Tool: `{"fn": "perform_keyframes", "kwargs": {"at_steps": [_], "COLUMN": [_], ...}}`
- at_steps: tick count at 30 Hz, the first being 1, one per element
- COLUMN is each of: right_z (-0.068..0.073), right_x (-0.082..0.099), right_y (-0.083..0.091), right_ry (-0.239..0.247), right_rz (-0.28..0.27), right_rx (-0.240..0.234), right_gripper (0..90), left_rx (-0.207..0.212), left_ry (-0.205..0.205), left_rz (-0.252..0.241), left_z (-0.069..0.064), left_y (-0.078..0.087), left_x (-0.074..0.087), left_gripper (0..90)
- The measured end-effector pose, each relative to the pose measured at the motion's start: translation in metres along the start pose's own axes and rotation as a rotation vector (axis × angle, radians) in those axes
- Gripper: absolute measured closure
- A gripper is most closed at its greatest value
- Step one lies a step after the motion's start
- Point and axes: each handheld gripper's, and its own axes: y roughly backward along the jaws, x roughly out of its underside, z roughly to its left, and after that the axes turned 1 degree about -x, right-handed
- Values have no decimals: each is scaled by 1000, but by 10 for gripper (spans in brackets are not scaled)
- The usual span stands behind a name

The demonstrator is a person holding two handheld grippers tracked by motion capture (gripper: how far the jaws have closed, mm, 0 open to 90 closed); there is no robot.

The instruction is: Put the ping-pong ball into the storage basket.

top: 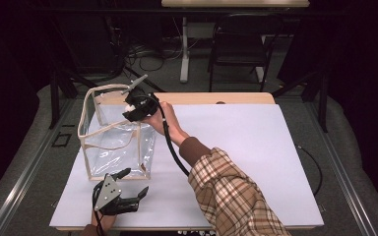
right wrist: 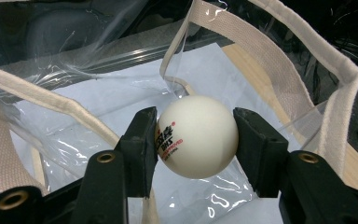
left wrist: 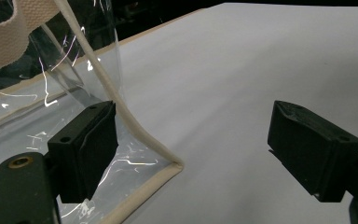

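A clear plastic tote bag [top: 115,142] with cream webbing trim stands open on the white desk [top: 236,147], toward its left side. The right hand-held gripper [top: 132,105] is held over the bag's open top, at its far right corner, and pinches a white table-tennis ball [right wrist: 197,136] with red and black print between its two jaws. In the right gripper view the ball sits above the bag's mouth, the cream rim [right wrist: 279,51] curving around it. The left hand-held gripper [top: 128,189] rests low near the desk's front edge, its jaws spread wide; in the left gripper view one jaw sits just beside the bag's bottom front corner [left wrist: 170,165].
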Motion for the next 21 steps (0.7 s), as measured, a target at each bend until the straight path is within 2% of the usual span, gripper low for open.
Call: {"fn": "perform_keyframes", "kwargs": {"at_steps": [14,19,21], "right_z": [-1,-4,-7], "right_x": [-2,-1,0], "right_y": [-5,-1,3], "right_ry": [-1,-22,-46], "right_rz": [18,0,-15], "right_rx": [-8,-3,-15], "right_gripper": [501,333,274], "left_rx": [0,2,0], "left_ry": [0,5,5], "left_rz": [-3,-5,-5], "left_z": [0,0,0], "left_y": [0,0,0], "left_x": [0,0,0], "left_gripper": [158,158,158]}}
